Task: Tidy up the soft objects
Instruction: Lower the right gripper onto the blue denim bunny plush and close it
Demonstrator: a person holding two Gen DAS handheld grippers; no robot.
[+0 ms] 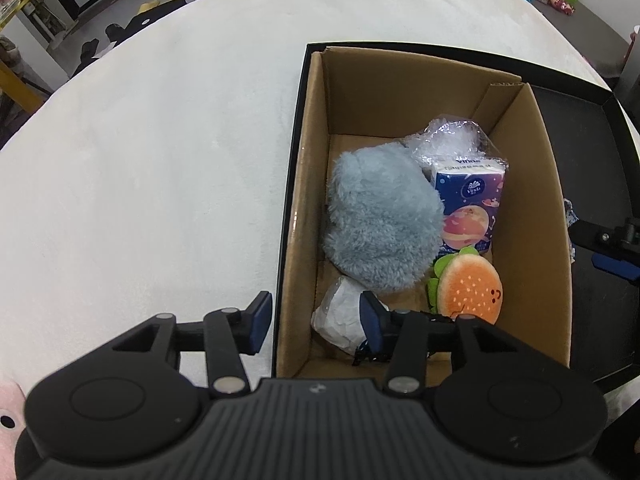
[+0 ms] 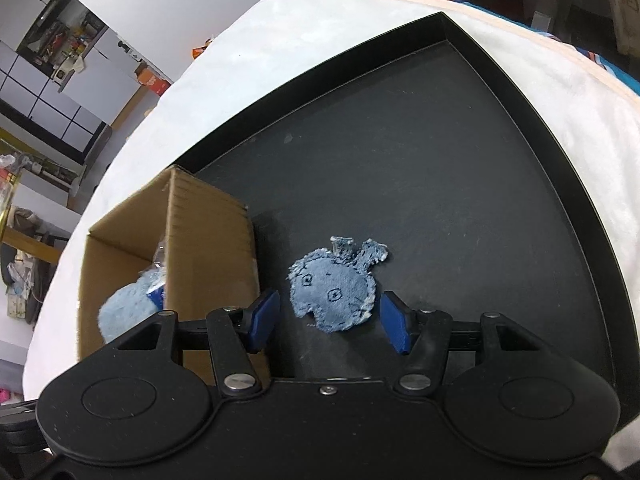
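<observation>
Left wrist view looks steeply down into a cardboard box (image 1: 400, 92) that stands in a black tray (image 1: 592, 120) on a white fleecy cover (image 1: 160, 160). The left gripper (image 1: 316, 322) hangs over the box's near left wall with its jaws parted and nothing between the pads: one blue pad sits outside the wall over the cover, the other inside the box just above a white crumpled packet (image 1: 340, 318).

Inside the box a grey-blue plush (image 1: 380, 220) lies with its long axis running from the near left toward the far end. Beside it, a blue tissue pack (image 1: 470, 200) lies lengthwise the same way. A clear plastic bag (image 1: 452, 140) sits beyond it, and a burger plush (image 1: 470, 290) sits at the near right, face up.

In the right wrist view, the right gripper (image 2: 330, 318) hovers over the tray floor with its jaws moderately wide. A flat denim whale toy (image 2: 334, 290) lies on the tray between and just ahead of the blue pads, untouched by either. Its tail points toward the far right, and its notched mouth faces the near left, so its long axis runs diagonally. The box stands just to its left.
</observation>
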